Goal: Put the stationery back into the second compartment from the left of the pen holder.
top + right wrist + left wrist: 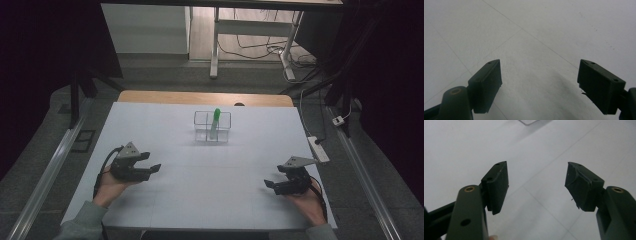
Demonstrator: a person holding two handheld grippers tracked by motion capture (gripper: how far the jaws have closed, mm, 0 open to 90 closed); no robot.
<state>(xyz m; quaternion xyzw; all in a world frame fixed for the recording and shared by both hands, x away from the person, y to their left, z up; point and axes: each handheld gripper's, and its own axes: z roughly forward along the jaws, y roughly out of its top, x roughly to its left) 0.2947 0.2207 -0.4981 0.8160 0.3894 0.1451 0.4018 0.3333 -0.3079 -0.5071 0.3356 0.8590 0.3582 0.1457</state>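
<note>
At top edge of left gripper view, clear rack (529, 121) cut off, both grippers' jaws wide, empty.

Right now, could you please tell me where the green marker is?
In the high view, the green marker stands tilted in the clear divided organizer at the far centre of the white table.

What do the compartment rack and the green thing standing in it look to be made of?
Rack: clear plastic or acrylic, possibly glass; the white table cover shows through its walls, and only the edges read as thin lines. Green item: probably plastic, opaque bright green at the top, paler below; too small to tell more.
</note>
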